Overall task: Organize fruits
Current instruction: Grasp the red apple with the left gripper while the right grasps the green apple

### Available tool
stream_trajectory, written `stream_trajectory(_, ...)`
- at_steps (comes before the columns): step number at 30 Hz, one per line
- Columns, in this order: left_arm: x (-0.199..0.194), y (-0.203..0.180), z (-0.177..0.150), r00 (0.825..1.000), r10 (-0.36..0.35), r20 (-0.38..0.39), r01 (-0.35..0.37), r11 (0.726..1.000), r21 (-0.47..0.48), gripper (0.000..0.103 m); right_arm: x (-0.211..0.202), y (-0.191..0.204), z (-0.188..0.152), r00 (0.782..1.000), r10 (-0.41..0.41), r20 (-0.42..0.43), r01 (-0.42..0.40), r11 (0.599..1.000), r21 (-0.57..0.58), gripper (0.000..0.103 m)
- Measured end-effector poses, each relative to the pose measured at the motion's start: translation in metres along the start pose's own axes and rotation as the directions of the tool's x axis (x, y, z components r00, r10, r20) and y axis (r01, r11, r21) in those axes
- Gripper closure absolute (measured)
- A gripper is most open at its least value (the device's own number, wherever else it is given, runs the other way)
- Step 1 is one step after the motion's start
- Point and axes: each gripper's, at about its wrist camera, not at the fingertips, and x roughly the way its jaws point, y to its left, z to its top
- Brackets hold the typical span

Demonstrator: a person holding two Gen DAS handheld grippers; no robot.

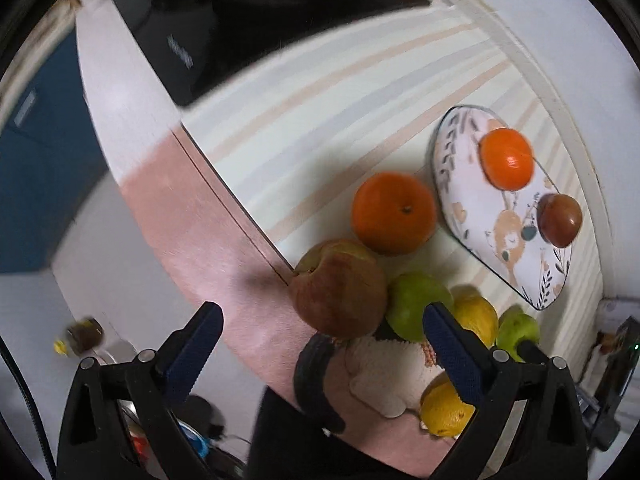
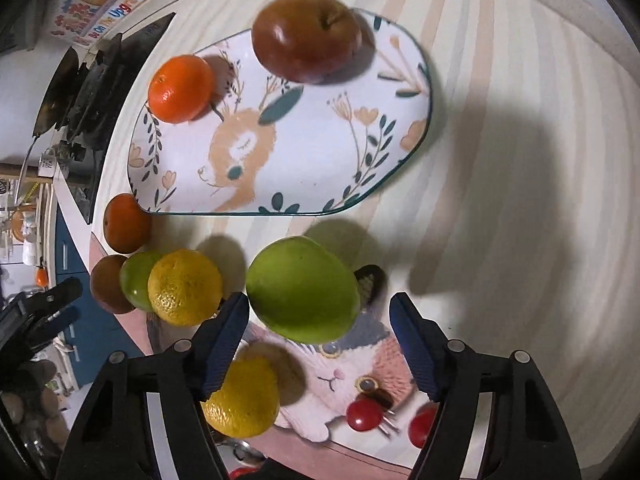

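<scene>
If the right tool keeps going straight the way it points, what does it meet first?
Most likely the green apple, which lies just ahead between the open right tool fingers; how far ahead is hard to judge.

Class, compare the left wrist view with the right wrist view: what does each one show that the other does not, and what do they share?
Only the left wrist view shows the open left gripper over the blotchy apple and the wide pink strip beside the striped mat.

Only the right wrist view shows the right gripper, jaws either side of a green apple without gripping it, two small red tomatoes, and the cat's face on the cloth.

Both show the deer plate carrying a tangerine and a dark red apple, plus the loose orange and lemons.
</scene>
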Motion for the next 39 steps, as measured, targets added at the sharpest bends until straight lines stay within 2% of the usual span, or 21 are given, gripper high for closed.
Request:
stream_trajectory(4,0.024,0.004,0.002,0.995,-0.075,-0.058,0.073,0.997,-0.037,0.006,0.009,0.003,0.005,1.0,0.015,-0.018,-0.014,1.0,0.013,0.028)
stream_trajectory(6,0.031,0.004,0.002,0.991,-0.108,-0.075,0.105,0.993,-0.052,0.027,0.012,0.007,0.006,1.0,0.018,-0.024,-0.017,1.0,0.01,0.028)
stream_trajectory(7,0.034,0.005,0.001,0.988,-0.132,-0.079,0.128,0.99,-0.058,0.034,0.013,0.008,0.007,0.999,0.019,-0.028,-0.019,1.0,0.012,0.028)
stream_trajectory(8,0.035,0.006,0.002,0.989,-0.126,-0.075,0.121,0.991,-0.061,0.039,0.015,0.01,0.009,0.999,0.022,-0.032,-0.021,1.0,0.015,0.028)
stream_trajectory(10,0.034,0.008,0.002,0.988,-0.144,-0.05,0.14,0.988,-0.07,0.039,0.017,0.012,0.009,0.998,0.049,-0.032,-0.049,0.999,0.016,0.039)
stream_trajectory(11,0.033,0.009,0.001,0.987,-0.151,-0.047,0.147,0.987,-0.072,0.04,0.016,0.014,0.009,0.998,0.048,-0.031,-0.047,0.999,0.009,0.04)
stream_trajectory(17,0.027,0.012,-0.011,0.993,-0.104,-0.05,0.103,0.994,-0.031,0.04,0.015,0.022,-0.002,0.998,-0.032,-0.062,0.029,0.998,-0.059,0.04)
stream_trajectory(24,0.027,0.01,-0.01,0.994,-0.107,-0.034,0.107,0.994,0.0,0.039,0.019,0.02,-0.006,0.997,-0.015,-0.07,0.012,0.999,-0.045,0.039)
stream_trajectory(30,0.031,0.011,-0.004,0.991,-0.131,-0.03,0.13,0.991,-0.018,0.038,0.019,0.018,-0.005,0.998,-0.027,-0.065,0.024,0.999,-0.043,0.04)
stream_trajectory(36,0.026,0.002,-0.007,0.997,-0.074,0.017,0.074,0.997,0.012,0.039,0.015,0.023,-0.011,0.998,-0.062,-0.033,0.059,0.995,-0.076,0.04)
stream_trajectory(39,0.013,0.0,-0.009,0.996,-0.08,0.042,0.079,0.997,0.012,0.04,0.002,0.021,-0.011,0.999,-0.034,-0.011,0.034,0.998,-0.062,0.04)
